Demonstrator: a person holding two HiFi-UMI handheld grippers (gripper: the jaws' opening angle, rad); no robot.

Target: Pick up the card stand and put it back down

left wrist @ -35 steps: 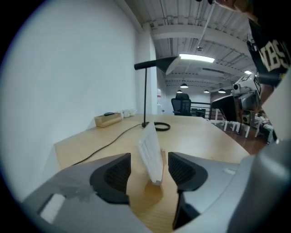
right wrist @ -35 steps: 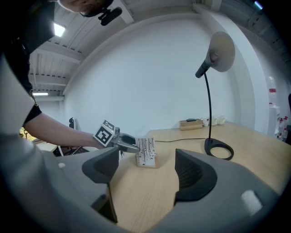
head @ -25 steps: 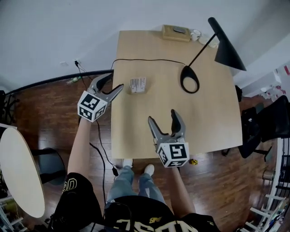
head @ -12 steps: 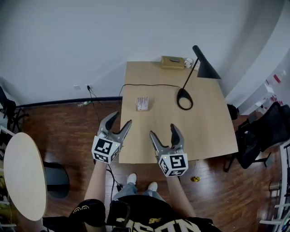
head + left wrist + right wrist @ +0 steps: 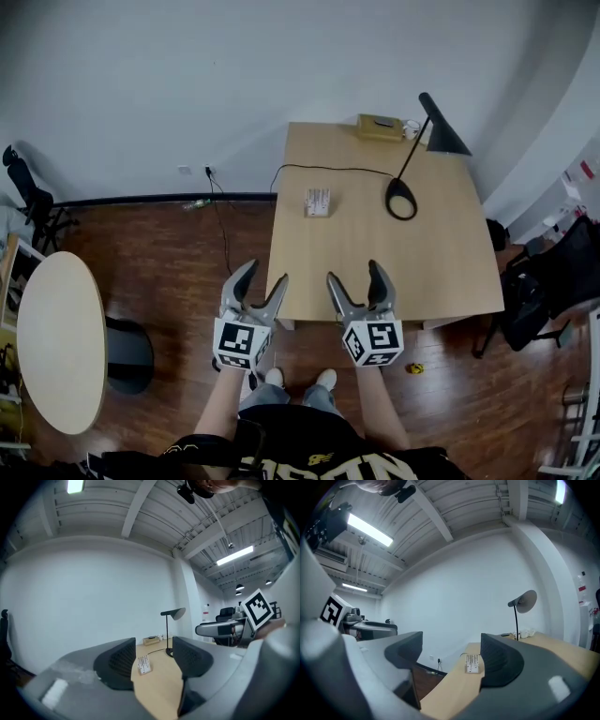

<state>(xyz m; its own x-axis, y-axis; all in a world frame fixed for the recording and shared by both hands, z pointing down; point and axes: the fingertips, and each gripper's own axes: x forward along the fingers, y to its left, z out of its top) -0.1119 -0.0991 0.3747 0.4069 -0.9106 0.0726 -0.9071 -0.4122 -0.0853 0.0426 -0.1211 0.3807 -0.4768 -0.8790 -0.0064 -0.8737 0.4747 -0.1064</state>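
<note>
The card stand (image 5: 317, 202) is a small white holder with cards. It stands upright on the wooden table (image 5: 431, 272), in its far left part. It also shows far off in the left gripper view (image 5: 144, 664) and the right gripper view (image 5: 473, 663). My left gripper (image 5: 263, 277) hangs open just off the table's near left corner, nothing between its jaws (image 5: 153, 654). My right gripper (image 5: 355, 275) is open and empty over the near edge (image 5: 452, 656). Both point level at the table, well short of the stand.
A black desk lamp (image 5: 401, 199) stands right of the card stand, its cable running along the table's far side. A tan box (image 5: 380, 126) sits at the far edge. A round table (image 5: 56, 342) is at the left, a dark chair (image 5: 553, 272) at the right.
The person has stepped back from the table. Both grippers have drawn back from over the table to its near edge. The left one came away from beside the card stand.
</note>
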